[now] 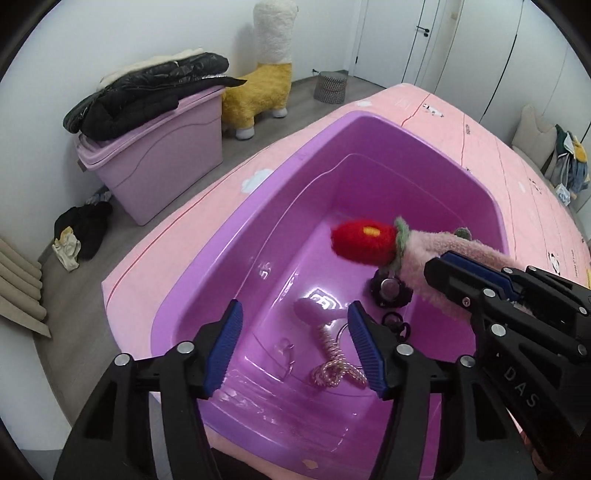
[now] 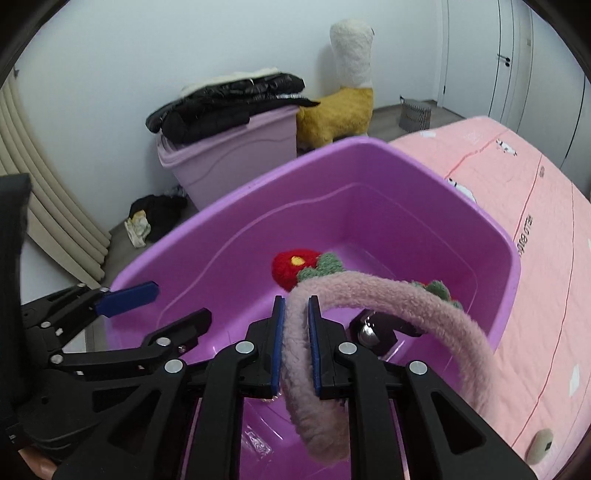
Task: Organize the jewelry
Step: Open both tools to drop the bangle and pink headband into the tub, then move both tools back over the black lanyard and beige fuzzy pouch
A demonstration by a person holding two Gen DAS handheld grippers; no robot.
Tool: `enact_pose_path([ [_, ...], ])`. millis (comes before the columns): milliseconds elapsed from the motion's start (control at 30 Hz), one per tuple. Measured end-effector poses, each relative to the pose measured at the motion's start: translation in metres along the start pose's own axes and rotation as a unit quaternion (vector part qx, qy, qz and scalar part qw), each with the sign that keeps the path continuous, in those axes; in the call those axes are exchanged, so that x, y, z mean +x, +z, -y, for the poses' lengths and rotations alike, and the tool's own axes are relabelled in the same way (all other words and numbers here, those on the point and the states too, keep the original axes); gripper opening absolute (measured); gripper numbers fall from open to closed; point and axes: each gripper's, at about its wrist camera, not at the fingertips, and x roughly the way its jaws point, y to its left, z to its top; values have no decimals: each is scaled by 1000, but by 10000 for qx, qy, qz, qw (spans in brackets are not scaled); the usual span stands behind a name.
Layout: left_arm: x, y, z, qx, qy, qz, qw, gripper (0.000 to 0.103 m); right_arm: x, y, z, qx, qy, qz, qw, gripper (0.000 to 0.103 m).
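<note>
The right gripper (image 2: 296, 343) was clamped on the pink headband (image 2: 388, 295), held over the purple bin (image 2: 406, 173). The left gripper (image 1: 293, 347) stood open and empty at nine o'clock. A hair tie (image 1: 334, 363) and a black piece (image 1: 389, 291) lay inside already; the headband was not yet released.

"DAS" on right hand-held gripper (image 1: 448, 273) arm; print on pink bedsheet (image 2: 532, 221) unreadable.

Ahead of the grippers, white walls (image 1: 129, 29) meet grey wood floor (image 1: 85, 280); a lidded lilac bin (image 1: 155, 162) carries black jackets (image 1: 147, 92), white doors (image 1: 424, 40) beyond.
</note>
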Motion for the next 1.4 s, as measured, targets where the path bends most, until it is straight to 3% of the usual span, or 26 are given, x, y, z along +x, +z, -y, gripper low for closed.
enact_pose_path([
  [33,0,0,-1,-1,106,11,9999,76,1,-1,2,47,-59,-24,10000,18],
  [167,-2,-2,-3,-42,141,-30,9999,89,-5,-4,16,346,-323,70,9989,50],
  [233,-3,-4,0,3,154,-33,9999,90,-8,-6,24,492,-203,91,9985,50],
  [333,-6,-9,8,103,260,14,9996,93,-9,-9,27,467,-418,73,9980,51],
  [900,-32,-19,12,129,364,75,9992,93,-35,-20,29,661,-298,175,9972,54],
  [1400,-77,-44,26,286,334,351,9984,93,-91,-66,28,889,-390,536,9938,56],
])
